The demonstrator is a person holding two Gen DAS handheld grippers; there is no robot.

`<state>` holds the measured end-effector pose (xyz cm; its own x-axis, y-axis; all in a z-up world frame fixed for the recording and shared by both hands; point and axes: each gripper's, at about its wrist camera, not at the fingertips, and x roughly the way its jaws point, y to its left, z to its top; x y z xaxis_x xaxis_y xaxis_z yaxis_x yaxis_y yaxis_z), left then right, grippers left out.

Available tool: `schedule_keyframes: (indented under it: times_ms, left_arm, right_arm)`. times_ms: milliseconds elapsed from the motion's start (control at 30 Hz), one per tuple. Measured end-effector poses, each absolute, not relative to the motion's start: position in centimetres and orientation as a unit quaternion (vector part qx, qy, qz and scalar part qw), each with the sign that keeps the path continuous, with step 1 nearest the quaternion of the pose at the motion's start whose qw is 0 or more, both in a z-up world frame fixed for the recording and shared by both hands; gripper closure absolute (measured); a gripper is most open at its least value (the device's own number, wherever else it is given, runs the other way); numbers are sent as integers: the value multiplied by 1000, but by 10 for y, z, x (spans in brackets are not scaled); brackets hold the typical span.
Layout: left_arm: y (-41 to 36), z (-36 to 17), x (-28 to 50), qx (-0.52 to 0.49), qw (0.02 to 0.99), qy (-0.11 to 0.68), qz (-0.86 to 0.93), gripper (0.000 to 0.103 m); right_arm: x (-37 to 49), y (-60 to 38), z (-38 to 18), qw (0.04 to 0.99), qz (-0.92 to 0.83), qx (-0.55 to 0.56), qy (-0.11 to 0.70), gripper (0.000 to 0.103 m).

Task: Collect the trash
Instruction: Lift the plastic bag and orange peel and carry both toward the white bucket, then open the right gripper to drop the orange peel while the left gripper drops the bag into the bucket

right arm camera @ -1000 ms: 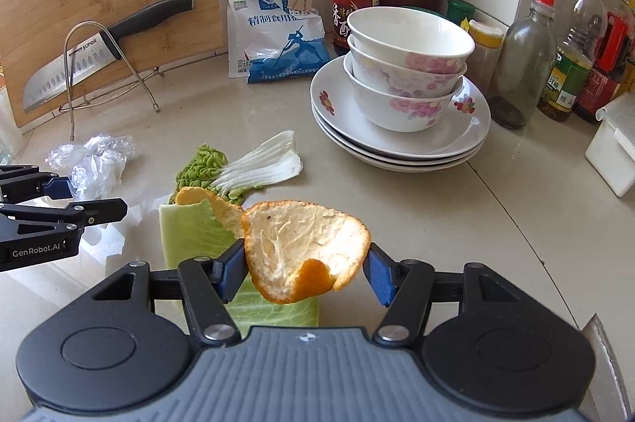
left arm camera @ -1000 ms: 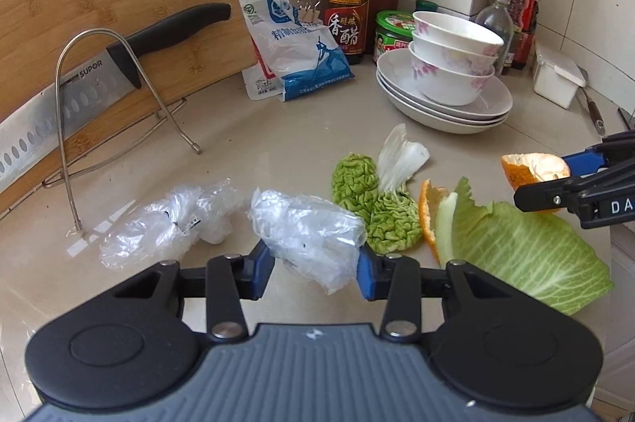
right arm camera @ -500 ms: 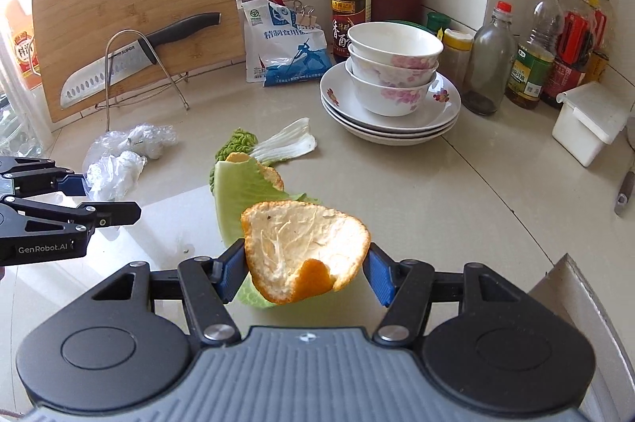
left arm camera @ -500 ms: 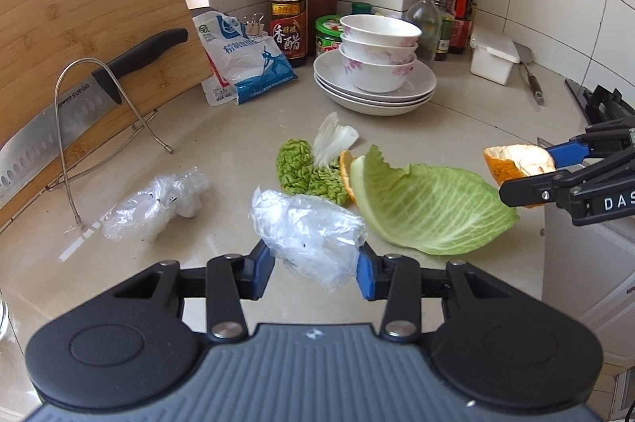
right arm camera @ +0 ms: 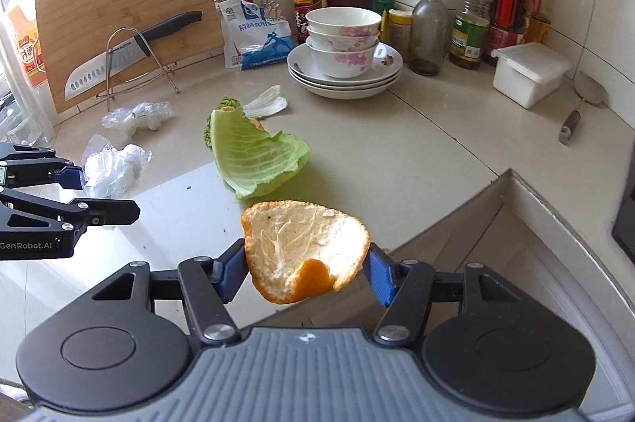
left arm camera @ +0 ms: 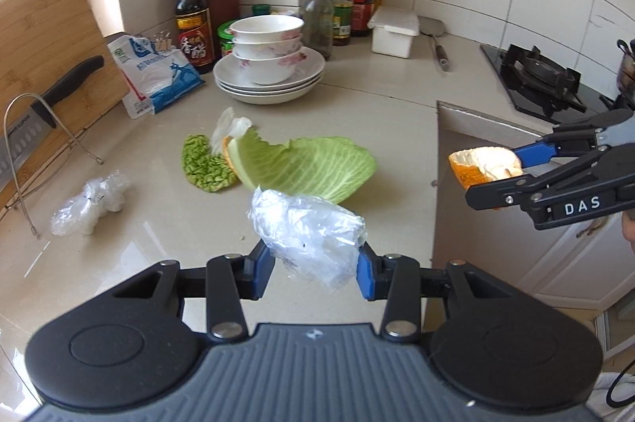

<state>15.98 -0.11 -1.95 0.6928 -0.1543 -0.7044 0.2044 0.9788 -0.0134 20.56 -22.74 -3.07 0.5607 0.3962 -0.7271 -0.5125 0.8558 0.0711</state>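
Both grippers carry trash off the counter, bin not in view.

Left wrist view: left gripper (left arm camera: 315, 273) clamps crumpled plastic wrap (left arm camera: 309, 235) above the countertop (left arm camera: 377, 104).
Right wrist view: right gripper (right arm camera: 303, 273) pinches orange peel (right arm camera: 303, 255) near the counter's edge; next, find a bin and release.

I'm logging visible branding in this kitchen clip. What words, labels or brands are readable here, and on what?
"DAS": side of the right gripper, holding orange peel.
"GenRobot.AI": side of the left gripper, holding crumpled plastic wrap.
"SUPOR": blade of the kitchen knife.
"香醋": label of the dark vinegar bottle.
Salt bag: Chinese print, blurred.
Bottles by the wall: labels too small to read.
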Motion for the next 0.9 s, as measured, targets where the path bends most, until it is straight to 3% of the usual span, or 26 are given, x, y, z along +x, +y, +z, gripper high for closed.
schedule_keyframes:
  times_ms: [533, 600, 667, 900]
  left_arm:
    - [-83, -24, 161, 78, 892, 379, -234, 62]
    - [-92, -25, 163, 83, 888, 379, -246, 62]
    - [-99, -26, 164, 88, 885, 379, -256, 62]
    - [-119, -35, 170, 103, 872, 386, -281, 62]
  right_arm:
    - [167, -315, -96, 872, 133, -16, 471, 36]
    - [167, -320, -103, 872, 125, -9, 474, 31]
    - [166, -324, -105, 874, 117, 0, 471, 16]
    - [157, -331, -99, 883, 110, 0, 455, 0]
